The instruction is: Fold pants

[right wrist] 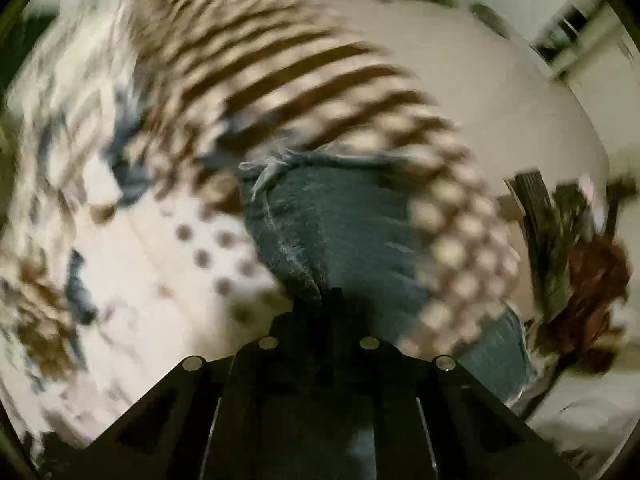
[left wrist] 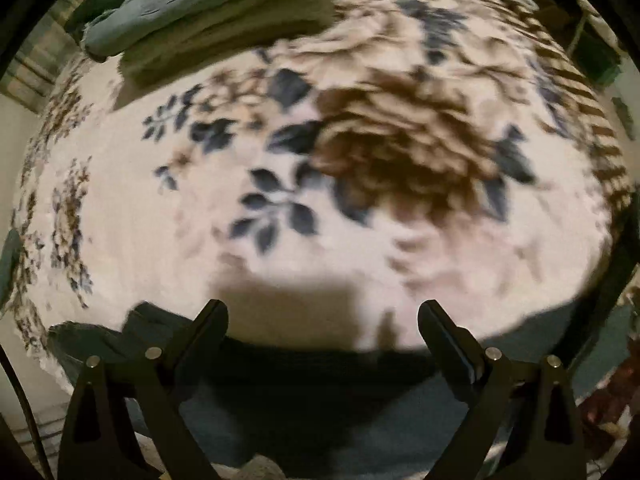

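The pants are blue-grey denim jeans. In the left wrist view a dark part of them [left wrist: 320, 404] lies under and between my fingers at the bed's near edge. My left gripper [left wrist: 322, 316] is open and empty above it. In the right wrist view my right gripper [right wrist: 334, 294] is shut on the jeans, and a leg [right wrist: 332, 224] with a frayed hem stretches away from the fingertips over the blanket.
A cream blanket [left wrist: 132, 216] with brown and blue flowers covers the bed. Folded green-blue clothes [left wrist: 208, 12] lie at the far left. Brown stripes [right wrist: 280, 68] run along the blanket's border. A dark reddish object [right wrist: 592, 280] stands beside the bed at right.
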Tool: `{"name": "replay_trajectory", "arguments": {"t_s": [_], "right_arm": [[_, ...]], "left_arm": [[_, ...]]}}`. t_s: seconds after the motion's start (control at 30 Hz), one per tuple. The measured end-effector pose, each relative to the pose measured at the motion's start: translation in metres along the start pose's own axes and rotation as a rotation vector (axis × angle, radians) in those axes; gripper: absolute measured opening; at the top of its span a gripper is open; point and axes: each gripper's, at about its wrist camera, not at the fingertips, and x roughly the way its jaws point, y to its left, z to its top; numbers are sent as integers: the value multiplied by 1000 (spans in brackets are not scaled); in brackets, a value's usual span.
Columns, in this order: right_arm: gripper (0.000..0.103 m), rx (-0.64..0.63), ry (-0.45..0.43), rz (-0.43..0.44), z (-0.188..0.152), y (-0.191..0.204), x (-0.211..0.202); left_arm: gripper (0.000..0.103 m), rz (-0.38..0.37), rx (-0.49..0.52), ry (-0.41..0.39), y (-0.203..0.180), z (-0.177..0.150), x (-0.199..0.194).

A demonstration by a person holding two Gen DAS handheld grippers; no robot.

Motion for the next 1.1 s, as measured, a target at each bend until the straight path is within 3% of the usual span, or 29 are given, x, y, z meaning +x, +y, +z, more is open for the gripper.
{"name": "replay_trajectory", "arguments": {"t_s": [0.1, 0.17, 0.2, 0.3, 0.37, 0.47, 0.5, 0.57, 0.6, 0.63, 0.73, 0.8, 0.87, 0.93, 0.97, 1.0, 1.1], "right_arm": [[9, 246, -32, 46, -38, -84, -26], [10, 390, -3, 99, -58, -135, -14], [10, 454, 40, 168, -69, -157, 4], [13, 600, 188, 306, -96, -198, 55], [17, 650, 148, 389, -103, -211, 62], [33, 691, 90, 419, -108, -220, 56], [37, 694, 89, 427, -105, -220, 58], [37, 677, 102, 416, -102, -218, 62], [14, 657, 87, 394, -94, -221, 64], [5, 597, 70, 334, -85, -220, 61], [5, 488, 6, 256, -68, -214, 37], [6, 460, 35, 221, -62, -217, 41], [16, 475, 157, 179, -63, -218, 59], [28, 505, 184, 225, -66, -212, 52], [49, 490, 181, 235, -67, -206, 45], [63, 461, 181, 239, -71, -194, 33], [64, 351, 231, 305, -103, -145, -4]], "left_arm": [[97, -41, 28, 20, -25, -15, -7], [97, -50, 62, 29, -43, -26, -7], [97, -51, 81, 33, -52, -32, -5], [97, -45, 123, 57, -72, -50, 5], [97, -43, 133, 76, -80, -61, 10], [97, -42, 138, 104, -87, -73, 15], [97, -41, 140, 109, -89, -76, 16], [97, -39, 151, 113, -94, -83, 18], [97, -35, 156, 109, -95, -85, 17], [97, -34, 158, 106, -96, -87, 17], [97, -42, 147, 112, -98, -91, 14], [97, -47, 135, 111, -88, -97, 16], [97, -53, 121, 120, -77, -101, 19], [97, -68, 90, 126, -65, -112, 16], [97, -73, 70, 131, -57, -116, 14], [97, -84, 46, 139, -45, -120, 12], [97, -109, -46, 142, 8, -133, 0]]}}
